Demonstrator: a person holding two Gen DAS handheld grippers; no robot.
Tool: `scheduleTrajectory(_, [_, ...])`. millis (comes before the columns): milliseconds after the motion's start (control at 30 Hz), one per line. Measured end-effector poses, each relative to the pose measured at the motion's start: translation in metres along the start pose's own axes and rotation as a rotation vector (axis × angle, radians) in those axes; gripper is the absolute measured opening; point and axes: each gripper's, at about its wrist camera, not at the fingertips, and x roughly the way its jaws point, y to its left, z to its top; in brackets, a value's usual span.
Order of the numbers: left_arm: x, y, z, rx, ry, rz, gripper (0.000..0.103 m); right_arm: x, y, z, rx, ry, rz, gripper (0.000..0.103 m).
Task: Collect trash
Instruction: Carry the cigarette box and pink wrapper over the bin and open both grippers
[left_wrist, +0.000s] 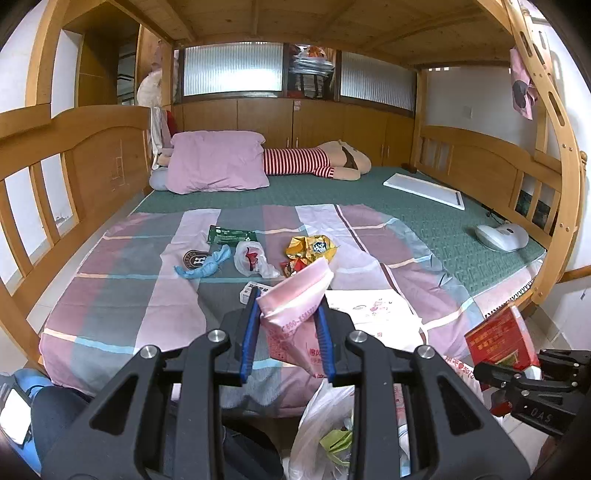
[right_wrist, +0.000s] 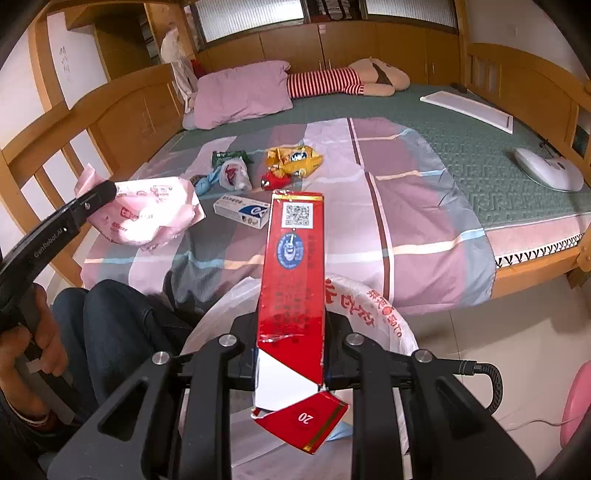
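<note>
Trash on bed: wrappers (left_wrist: 312, 249), box (right_wrist: 242, 210) uncollected. Right tool (right_wrist: 290, 363) grips red carton (right_wrist: 291, 269) above bag (right_wrist: 369, 306); left tool (left_wrist: 288, 332) grips pink packet (left_wrist: 295, 295). Next: release both into bag.

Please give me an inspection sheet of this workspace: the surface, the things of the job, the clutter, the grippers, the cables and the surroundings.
Surface: patchwork sheet spread over a green mattress.
Job's things: red carton; pink bag; white trash bag below; yellow wrapper, blue-and-white box, green packet on the sheet.
Clutter: pillow, striped doll, white board.
Grippers: right gripper shut on the red carton; left gripper shut on the pink bag.
Cables: black cable at the right gripper.
Surroundings: wooden bunk frame, tiled floor.
</note>
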Motion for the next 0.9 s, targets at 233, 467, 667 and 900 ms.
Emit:
scheduleTrajectory(233, [0.002, -0.002, 0.0, 0.002, 0.003, 0.002, 0.029, 0.01, -0.001, -0.009, -0.006, 0.048, -0.003, 0.023])
scheduleTrajectory(467, [0.002, -0.004, -0.002, 0.009, 0.008, -0.004, 0.029, 0.011, -0.003, -0.014, -0.022, 0.085, -0.015, 0.024])
scheduleTrajectory(667, [0.006, -0.001, -0.004, 0.0, 0.022, -0.005, 0.029, 0.011, 0.0, -0.021, -0.06, 0.103, -0.041, 0.05])
scheduleTrajectory(900, [0.016, -0.004, -0.007, 0.0, 0.081, -0.081, 0.029, -0.015, -0.024, -0.007, 0.08, -0.038, -0.064, 0.066])
